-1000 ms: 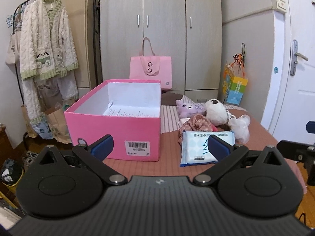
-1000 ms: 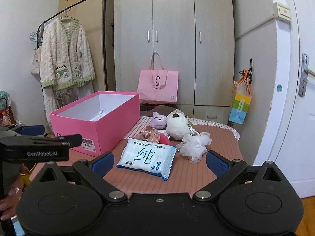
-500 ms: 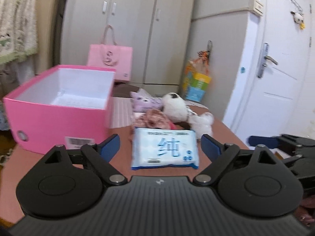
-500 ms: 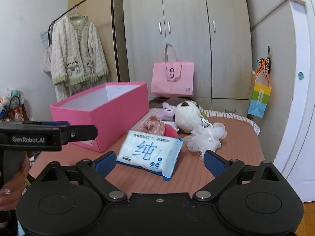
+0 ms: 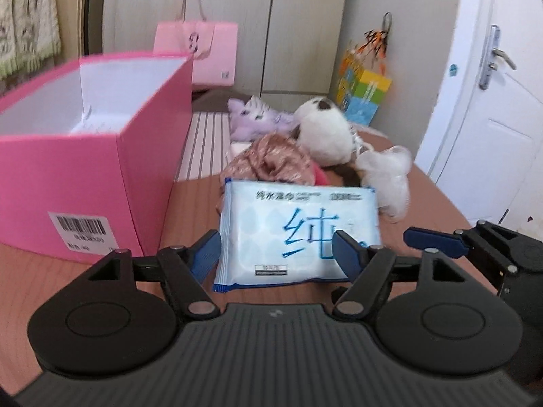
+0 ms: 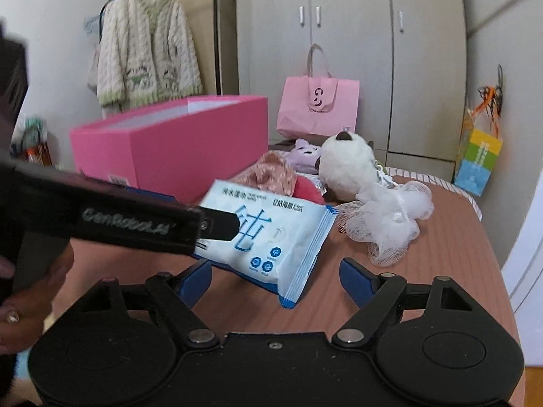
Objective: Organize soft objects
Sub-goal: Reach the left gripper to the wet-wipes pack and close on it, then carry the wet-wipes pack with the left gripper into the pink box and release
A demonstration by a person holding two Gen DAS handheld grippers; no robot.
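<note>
Your left gripper (image 5: 275, 248) was spread wide around the near end of the flat blue-and-white wet-wipe pack (image 5: 298, 234) on the brown table (image 5: 190, 203), not gripping it. Your right gripper (image 6: 275, 275) hung open, empty. Behind the pack crowded a pink crumpled cloth (image 5: 271, 162), a white plush (image 5: 324, 135) and a white mesh sponge (image 5: 387, 176); the open pink cardboard box (image 5: 68, 169) stood at its left.

Soft daylight is filling the room and shining brightest on the white door (image 5: 492, 129), while everything is looking a bit blurry and smeared, and walls far from that door are bending and going dark.
</note>
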